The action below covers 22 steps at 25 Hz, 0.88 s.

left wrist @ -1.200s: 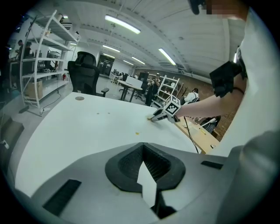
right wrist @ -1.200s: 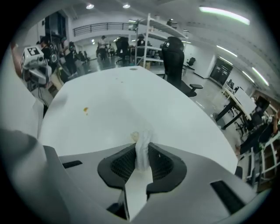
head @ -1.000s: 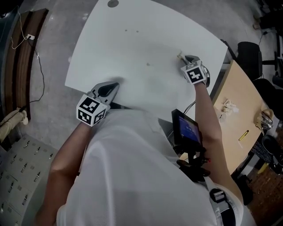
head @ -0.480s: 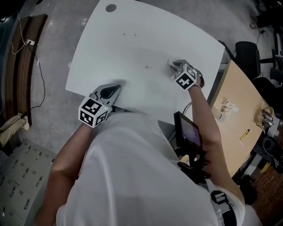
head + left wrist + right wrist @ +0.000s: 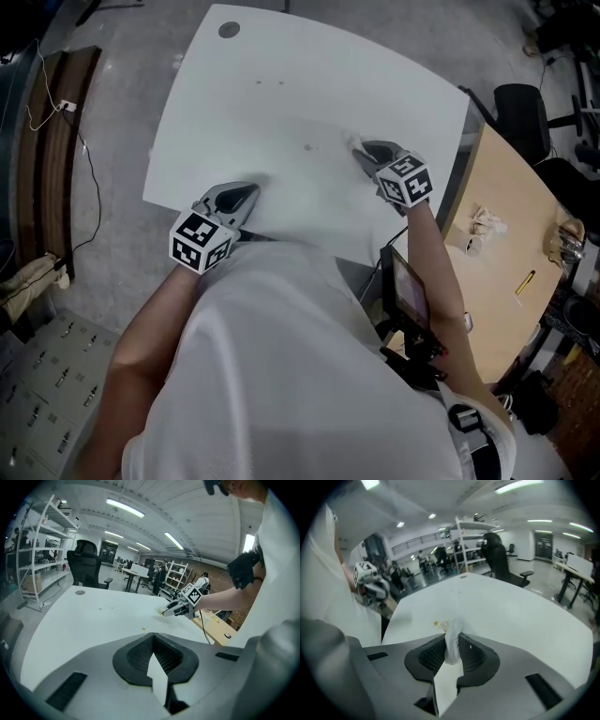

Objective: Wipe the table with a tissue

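The white table (image 5: 244, 122) carries a small yellowish crumb (image 5: 308, 147), which also shows as the crumb (image 5: 437, 624) just ahead of my right jaws. My right gripper (image 5: 362, 150) is over the table's right part, shut on a crumpled white tissue (image 5: 452, 639) whose end sticks out of the jaws toward the crumb. From the left gripper view the right gripper (image 5: 169, 611) points left and down at the table. My left gripper (image 5: 246, 190) rests at the near table edge, its tips together and nothing between them.
A wooden desk (image 5: 502, 281) stands to the right with a crumpled tissue (image 5: 483, 223) and a yellow pen (image 5: 525, 281). A black office chair (image 5: 520, 108) is beyond it. A grey grommet (image 5: 229, 29) marks the far table corner. Two tiny specks (image 5: 270, 82) lie further out.
My right gripper has moved left across the table with the tissue, toward the crumb, and has turned. The left gripper stays at the near edge.
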{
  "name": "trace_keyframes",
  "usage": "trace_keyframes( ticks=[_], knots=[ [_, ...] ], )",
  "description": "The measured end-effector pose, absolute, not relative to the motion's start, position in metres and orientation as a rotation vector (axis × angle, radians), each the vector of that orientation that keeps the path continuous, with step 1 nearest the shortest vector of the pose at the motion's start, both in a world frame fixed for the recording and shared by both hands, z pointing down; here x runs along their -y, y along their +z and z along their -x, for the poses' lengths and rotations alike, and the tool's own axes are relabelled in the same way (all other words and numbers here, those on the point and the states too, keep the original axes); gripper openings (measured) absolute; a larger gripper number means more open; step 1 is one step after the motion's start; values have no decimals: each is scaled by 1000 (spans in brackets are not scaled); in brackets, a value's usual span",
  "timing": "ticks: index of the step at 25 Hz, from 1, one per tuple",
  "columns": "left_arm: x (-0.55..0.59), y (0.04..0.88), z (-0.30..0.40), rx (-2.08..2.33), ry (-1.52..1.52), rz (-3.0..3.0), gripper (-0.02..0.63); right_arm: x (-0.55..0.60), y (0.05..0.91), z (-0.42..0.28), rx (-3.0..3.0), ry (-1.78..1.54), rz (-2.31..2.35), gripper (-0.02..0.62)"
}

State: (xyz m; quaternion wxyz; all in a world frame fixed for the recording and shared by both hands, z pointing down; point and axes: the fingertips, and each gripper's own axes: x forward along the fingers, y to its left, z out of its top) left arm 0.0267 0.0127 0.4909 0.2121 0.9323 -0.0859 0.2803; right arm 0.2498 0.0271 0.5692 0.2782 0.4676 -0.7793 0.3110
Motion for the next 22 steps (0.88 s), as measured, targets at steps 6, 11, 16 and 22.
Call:
trace_keyframes(
  ticks=[6,11,16,22],
  knots=[
    [-12,483,-25,284,761,-2610,5,-21,552,-299,2131,1122,-1714,67],
    [-9,485,-17,313,757,-2593,5,-17,574,-296,1987,1004,-1616,67],
    [-10,486,-22,309,736,-2590,5,-16,612,-270,1797,786,-1283,67],
    [4,494,-1,323,724,-2553,5,-6,615,-240,1745,658,-1106,67]
  ],
)
